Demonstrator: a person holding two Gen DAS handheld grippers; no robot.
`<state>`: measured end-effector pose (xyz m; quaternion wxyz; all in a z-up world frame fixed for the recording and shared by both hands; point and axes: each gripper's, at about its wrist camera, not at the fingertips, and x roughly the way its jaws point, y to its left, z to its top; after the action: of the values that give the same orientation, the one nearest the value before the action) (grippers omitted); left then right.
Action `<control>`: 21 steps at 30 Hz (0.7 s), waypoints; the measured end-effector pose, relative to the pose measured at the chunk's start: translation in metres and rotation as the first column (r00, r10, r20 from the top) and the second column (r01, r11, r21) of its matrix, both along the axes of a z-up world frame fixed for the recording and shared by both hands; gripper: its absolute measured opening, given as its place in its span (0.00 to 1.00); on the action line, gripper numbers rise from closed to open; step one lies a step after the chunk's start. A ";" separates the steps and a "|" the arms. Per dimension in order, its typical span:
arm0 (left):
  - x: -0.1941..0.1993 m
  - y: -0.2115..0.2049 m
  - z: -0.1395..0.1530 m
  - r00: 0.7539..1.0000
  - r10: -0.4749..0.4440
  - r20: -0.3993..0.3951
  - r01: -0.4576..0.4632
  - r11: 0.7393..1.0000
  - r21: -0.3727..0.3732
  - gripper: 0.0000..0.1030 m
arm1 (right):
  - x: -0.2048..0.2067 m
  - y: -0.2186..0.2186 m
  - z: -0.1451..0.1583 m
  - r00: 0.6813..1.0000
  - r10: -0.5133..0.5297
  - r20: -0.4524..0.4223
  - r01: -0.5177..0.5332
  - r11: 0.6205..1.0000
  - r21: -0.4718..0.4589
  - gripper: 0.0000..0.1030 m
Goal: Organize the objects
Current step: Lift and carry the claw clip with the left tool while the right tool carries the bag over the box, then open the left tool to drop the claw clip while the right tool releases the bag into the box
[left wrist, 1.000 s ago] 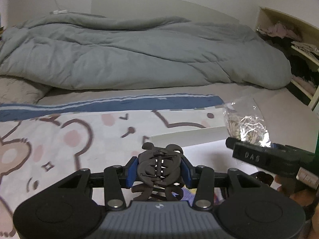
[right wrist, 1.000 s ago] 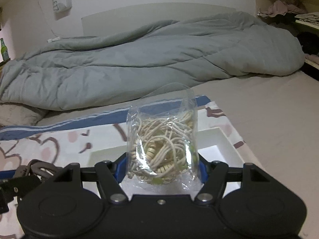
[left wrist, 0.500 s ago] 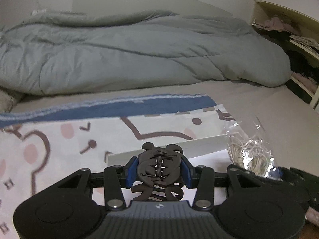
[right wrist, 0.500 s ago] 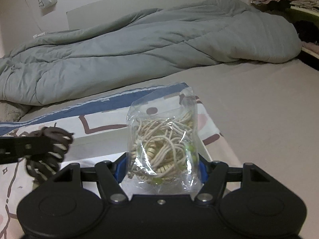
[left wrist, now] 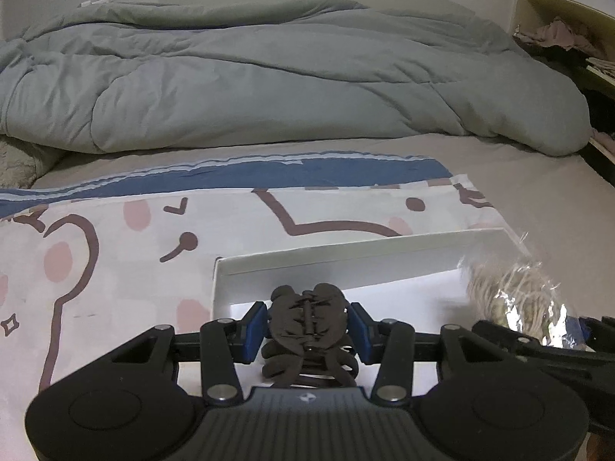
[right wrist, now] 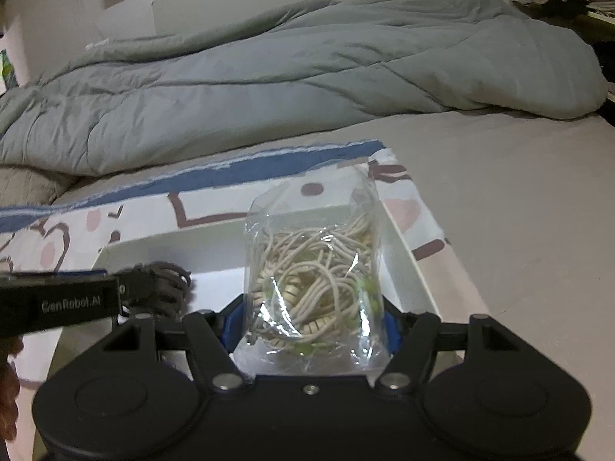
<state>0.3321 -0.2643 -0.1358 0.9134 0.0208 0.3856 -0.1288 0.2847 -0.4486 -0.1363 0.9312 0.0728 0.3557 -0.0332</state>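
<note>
A dark brown hair claw clip (left wrist: 303, 307) sits between the blue pads of my left gripper (left wrist: 307, 330). Its jaws are opening, and the pads still touch the clip. The clip hangs just over the near left part of a shallow white box (left wrist: 346, 257) on the bed. In the right wrist view a clear plastic bag of beige cords (right wrist: 315, 276) stands between the pads of my right gripper (right wrist: 311, 322). Those jaws are opening too, still against the bag, over the box's (right wrist: 173, 246) right half. The clip (right wrist: 161, 284) also shows at the left there, and the bag (left wrist: 515, 296) at the right here.
The box lies on a cartoon-print sheet (left wrist: 115, 238) with a blue band. A bunched grey duvet (left wrist: 288, 84) fills the back of the bed. Bare beige mattress (right wrist: 519, 211) runs right of the box. A shelf with clothes (left wrist: 557, 34) stands far right.
Both grippers have come down and forward over the white box, which now shows larger and closer. The clip and the bag stay between their pads.
</note>
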 end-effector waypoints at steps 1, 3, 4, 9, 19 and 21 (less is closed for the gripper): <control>0.000 0.000 0.000 1.000 -0.001 -0.001 0.001 1.000 0.000 0.47 | 0.000 0.000 -0.001 1.000 -0.002 -0.006 0.002 1.000 -0.001 0.72; 0.000 0.001 0.001 1.000 -0.003 -0.007 0.003 1.000 0.008 0.51 | -0.001 -0.001 0.000 1.000 -0.031 -0.002 0.031 0.999 -0.012 0.80; 0.000 0.001 0.001 1.000 -0.004 -0.010 0.004 1.000 0.014 0.53 | -0.003 -0.003 0.002 0.999 -0.044 0.008 0.044 0.999 -0.009 0.81; -0.005 0.004 0.008 1.000 -0.005 -0.001 0.005 0.999 0.035 0.66 | -0.007 -0.018 0.007 0.995 -0.099 0.010 0.098 0.992 0.076 0.81; -0.031 0.020 0.036 1.000 -0.026 -0.001 0.026 0.999 0.034 0.70 | -0.018 -0.006 0.027 0.998 -0.060 -0.008 0.060 0.997 0.040 0.82; -0.039 0.024 0.044 1.000 -0.031 0.004 0.031 0.999 0.032 0.72 | -0.021 -0.003 0.035 0.998 -0.054 -0.020 0.055 0.998 0.034 0.82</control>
<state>0.2936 -0.2401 -0.0915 0.9118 0.0419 0.3851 -0.1366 0.2635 -0.4517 -0.1009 0.9252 0.0983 0.3627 -0.0532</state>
